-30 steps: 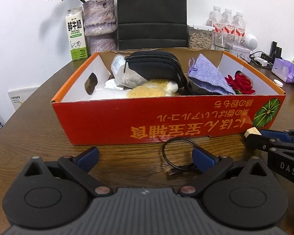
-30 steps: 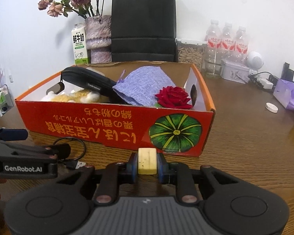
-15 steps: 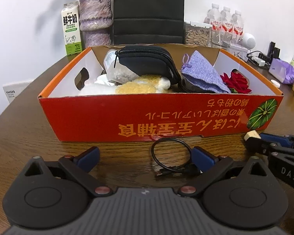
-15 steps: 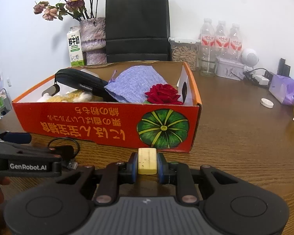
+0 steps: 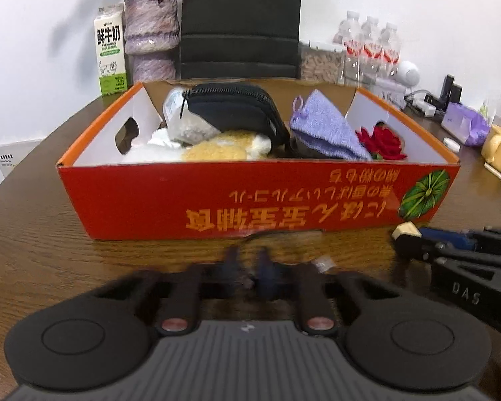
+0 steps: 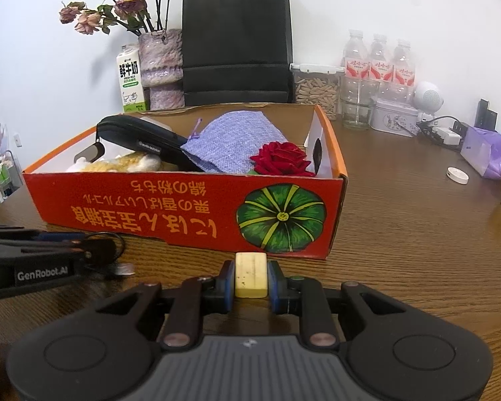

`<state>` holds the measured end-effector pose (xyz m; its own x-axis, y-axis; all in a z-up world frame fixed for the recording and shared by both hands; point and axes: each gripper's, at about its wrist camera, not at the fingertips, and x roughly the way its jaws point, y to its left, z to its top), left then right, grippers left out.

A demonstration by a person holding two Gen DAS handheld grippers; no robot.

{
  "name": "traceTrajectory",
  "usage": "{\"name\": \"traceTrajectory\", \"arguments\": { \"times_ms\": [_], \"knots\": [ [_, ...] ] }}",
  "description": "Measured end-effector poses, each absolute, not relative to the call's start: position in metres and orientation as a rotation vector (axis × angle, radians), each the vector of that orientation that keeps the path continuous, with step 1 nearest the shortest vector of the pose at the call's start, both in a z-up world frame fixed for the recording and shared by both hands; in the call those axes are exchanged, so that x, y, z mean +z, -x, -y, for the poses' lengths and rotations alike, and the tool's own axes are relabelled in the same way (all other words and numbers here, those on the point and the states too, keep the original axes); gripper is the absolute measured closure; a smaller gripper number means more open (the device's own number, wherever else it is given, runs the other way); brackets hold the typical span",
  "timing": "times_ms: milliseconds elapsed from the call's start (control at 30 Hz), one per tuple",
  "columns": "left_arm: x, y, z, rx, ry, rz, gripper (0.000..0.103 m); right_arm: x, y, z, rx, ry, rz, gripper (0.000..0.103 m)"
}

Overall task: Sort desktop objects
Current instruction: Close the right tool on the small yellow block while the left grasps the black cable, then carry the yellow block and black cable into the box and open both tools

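An orange-red cardboard box (image 5: 143, 200) (image 6: 117, 200) sits on the wooden table, holding a black pouch (image 5: 230, 110), a purple woven bag (image 5: 320, 130), a red rose (image 5: 384, 142) and a yellow plush (image 5: 223, 148). Just in front of the box my left gripper (image 5: 248, 267) (image 6: 100, 250) is blurred, its jaws closing on a thin black cable (image 5: 277, 234) whose loop and plug (image 6: 123, 269) stick out beyond them. To its right my right gripper (image 6: 251, 277) (image 5: 405, 234) is shut on a small cream eraser block (image 6: 251, 275), low over the table by the box's front corner.
Behind the box stand a milk carton (image 5: 112, 60), a vase (image 5: 150, 33) of dried flowers, a black paper bag (image 6: 237, 40), a seed jar (image 6: 317, 90), water bottles (image 6: 380, 63) and a tin (image 6: 395, 118). At the right lie a purple tissue pack (image 6: 487, 150), a white cap (image 6: 457, 175) and a yellow mug (image 5: 499, 150).
My left gripper's fingers, wide apart before, have swung together over the black cable. The right gripper still holds the eraser block in the same spot.
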<state>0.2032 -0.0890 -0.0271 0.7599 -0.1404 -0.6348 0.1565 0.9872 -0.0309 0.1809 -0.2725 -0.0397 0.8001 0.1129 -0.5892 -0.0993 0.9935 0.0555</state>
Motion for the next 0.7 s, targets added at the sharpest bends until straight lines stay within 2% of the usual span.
{"name": "traceTrajectory", "arguments": {
  "times_ms": [700],
  "knots": [
    [-0.004, -0.184, 0.082, -0.209, -0.016, -0.596, 0.099, -0.025, -0.163, 0.266, 0.121, -0.011, -0.582, 0.084]
  ]
}}
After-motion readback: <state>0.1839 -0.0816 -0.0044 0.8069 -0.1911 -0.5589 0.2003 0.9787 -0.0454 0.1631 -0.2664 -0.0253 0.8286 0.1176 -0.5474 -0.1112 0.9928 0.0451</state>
